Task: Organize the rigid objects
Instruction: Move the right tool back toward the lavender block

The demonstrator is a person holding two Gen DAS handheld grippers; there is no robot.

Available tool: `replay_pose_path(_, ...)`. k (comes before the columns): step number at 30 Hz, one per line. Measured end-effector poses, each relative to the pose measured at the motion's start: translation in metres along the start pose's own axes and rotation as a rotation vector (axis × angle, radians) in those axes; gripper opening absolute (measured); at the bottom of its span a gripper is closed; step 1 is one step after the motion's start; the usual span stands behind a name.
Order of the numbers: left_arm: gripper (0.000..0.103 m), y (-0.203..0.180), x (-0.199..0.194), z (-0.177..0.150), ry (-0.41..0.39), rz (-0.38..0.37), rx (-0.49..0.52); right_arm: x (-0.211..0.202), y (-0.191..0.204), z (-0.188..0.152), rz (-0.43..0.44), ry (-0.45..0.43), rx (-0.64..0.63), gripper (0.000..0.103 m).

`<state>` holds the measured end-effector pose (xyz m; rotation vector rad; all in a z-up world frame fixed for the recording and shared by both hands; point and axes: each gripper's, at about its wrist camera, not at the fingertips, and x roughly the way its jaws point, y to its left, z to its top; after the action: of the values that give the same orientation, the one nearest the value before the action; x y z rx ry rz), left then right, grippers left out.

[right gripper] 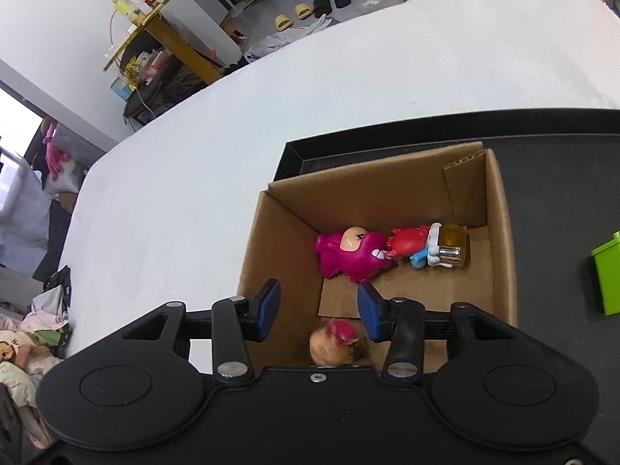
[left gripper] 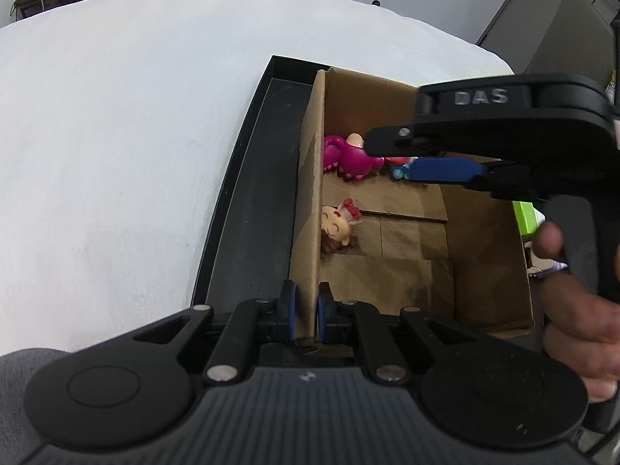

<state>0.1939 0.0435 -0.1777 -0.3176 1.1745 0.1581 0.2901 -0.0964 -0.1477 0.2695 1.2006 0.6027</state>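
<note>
Cardboard box [left gripper: 387,232] holds toys; left claw [left gripper: 307,316] pinches wall, right claw [right gripper: 317,308] apparently spread.

1. Left wrist view: close, looking down along the cardboard box [left gripper: 387,240] side wall.
2. Right wrist view: above, facing down into it.
3. Shared: box interior, pink dinosaur figure [right gripper: 350,255].

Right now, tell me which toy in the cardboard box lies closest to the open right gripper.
The brown-haired doll with the pink bow: it lies just below the right gripper, between its open jaws. The magenta dinosaur and the red-and-blue figure lie farther off, by the far wall.
</note>
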Motion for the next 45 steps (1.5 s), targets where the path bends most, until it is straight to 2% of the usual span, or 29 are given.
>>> replay_pose_path(2,0.010,0.001,0.000,0.001,0.001,-0.003,-0.005,-0.006,-0.001,-0.001,-0.011,0.000,-0.001,0.056)
replay_pose_path(6,0.010,0.001,0.000,0.001,0.002,-0.001,-0.004,-0.017,0.001,-0.002,-0.022,0.001,-0.017,0.064)
replay_pose_path(8,0.010,0.001,0.000,0.001,0.003,-0.002,-0.006,-0.023,0.003,-0.002,-0.030,0.001,-0.034,0.075)
replay_pose_path(10,0.010,0.002,-0.001,0.001,0.003,-0.004,-0.008,-0.031,0.005,-0.004,-0.046,0.000,-0.056,0.081)
replay_pose_path(17,0.010,0.003,-0.001,0.002,0.003,-0.006,-0.005,-0.052,0.006,-0.009,-0.057,-0.006,-0.091,0.090)
replay_pose_path(31,0.010,0.002,-0.001,0.001,0.002,0.002,-0.003,-0.083,0.000,-0.012,-0.115,-0.037,-0.148,0.090)
replay_pose_path(38,0.010,0.001,-0.001,0.000,-0.003,0.008,0.001,-0.097,-0.001,-0.005,-0.118,-0.018,-0.194,0.090)
replay_pose_path(45,0.010,0.003,-0.001,0.000,-0.008,0.014,0.000,-0.127,-0.016,0.006,-0.093,-0.038,-0.231,0.090)
